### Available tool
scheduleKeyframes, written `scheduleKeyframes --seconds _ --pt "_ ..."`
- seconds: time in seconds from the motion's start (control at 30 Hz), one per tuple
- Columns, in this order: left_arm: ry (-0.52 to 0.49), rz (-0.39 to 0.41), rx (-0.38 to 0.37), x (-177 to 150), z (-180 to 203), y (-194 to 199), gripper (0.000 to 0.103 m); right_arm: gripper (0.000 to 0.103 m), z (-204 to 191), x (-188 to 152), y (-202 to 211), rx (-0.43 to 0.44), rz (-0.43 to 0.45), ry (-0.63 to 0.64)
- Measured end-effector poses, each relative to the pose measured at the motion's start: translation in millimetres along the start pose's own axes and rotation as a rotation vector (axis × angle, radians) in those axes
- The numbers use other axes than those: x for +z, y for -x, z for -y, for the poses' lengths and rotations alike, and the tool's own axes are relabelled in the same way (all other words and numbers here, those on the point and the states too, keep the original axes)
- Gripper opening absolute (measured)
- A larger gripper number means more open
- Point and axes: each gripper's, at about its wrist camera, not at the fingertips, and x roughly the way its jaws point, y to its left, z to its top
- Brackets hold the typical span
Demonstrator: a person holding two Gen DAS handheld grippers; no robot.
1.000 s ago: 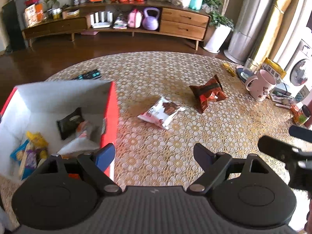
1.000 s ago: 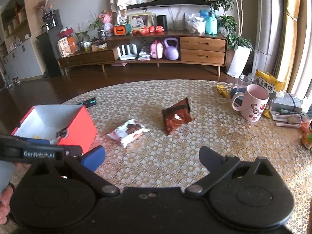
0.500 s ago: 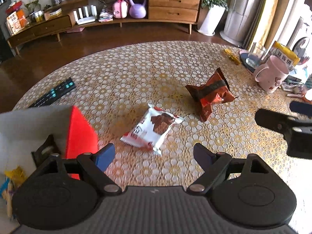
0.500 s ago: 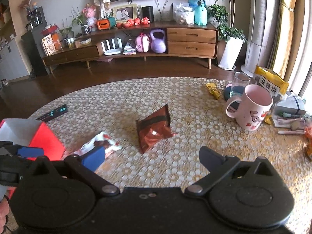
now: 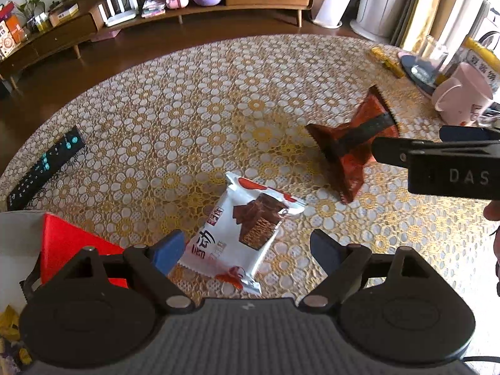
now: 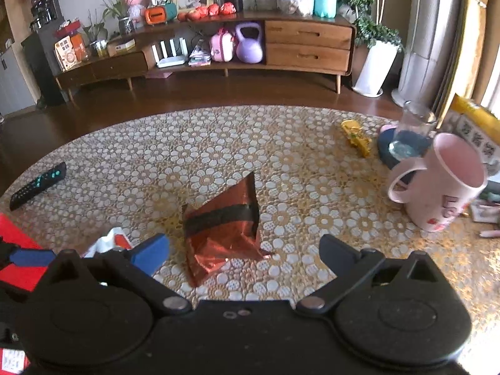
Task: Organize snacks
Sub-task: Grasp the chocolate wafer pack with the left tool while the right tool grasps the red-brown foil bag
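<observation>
Two snack packets lie loose on the table (image 5: 187, 100). The first is a white wafer packet (image 5: 240, 234) – it lies flat just in front of the left claw (image 5: 247, 250), between the lines of its two fingers and not touched by them. The second is a red-brown foil packet (image 6: 223, 228), crumpled and with one corner standing up, in front of the right claw (image 6: 243, 253). Both claws stand wide apart and hold nothing.

There is one red box (image 5: 65, 247) with white inside walls at the left edge of the table, beside the left claw. In the left wrist view only its bottom corner shows, with some yellow wrappers (image 5: 9, 322) in it; how many, I cannot tell.

On the right side of the table stand one pink mug (image 6: 443, 184) and one glass (image 6: 412, 131) on a dark coaster, with one small yellow packet (image 6: 356, 137) near them. One black remote (image 5: 43, 168) lies at the left – well apart from the snacks.
</observation>
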Motion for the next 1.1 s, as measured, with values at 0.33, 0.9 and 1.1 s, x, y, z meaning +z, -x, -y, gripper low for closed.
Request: scheduleKeyframes --seconds 0.33,0.9,1.1 --pt "0.015 -0.035 0.023 0.3 -12.5 -29.0 0.088 0.102 -9.3 3.2 -40.4 -0.001 -0.035 0.021" --pt "0.009 0.006 0.07 -9.0 -6.8 -29.1 0.078 0.063 -17.9 -6.1 -40.8 0.0 -0.022 0.034" --pt "0.037 0.015 0.046 -14.0 -3.6 -22.0 0.056 0.059 -15.4 -13.0 -31.2 0.005 -0.019 0.025"
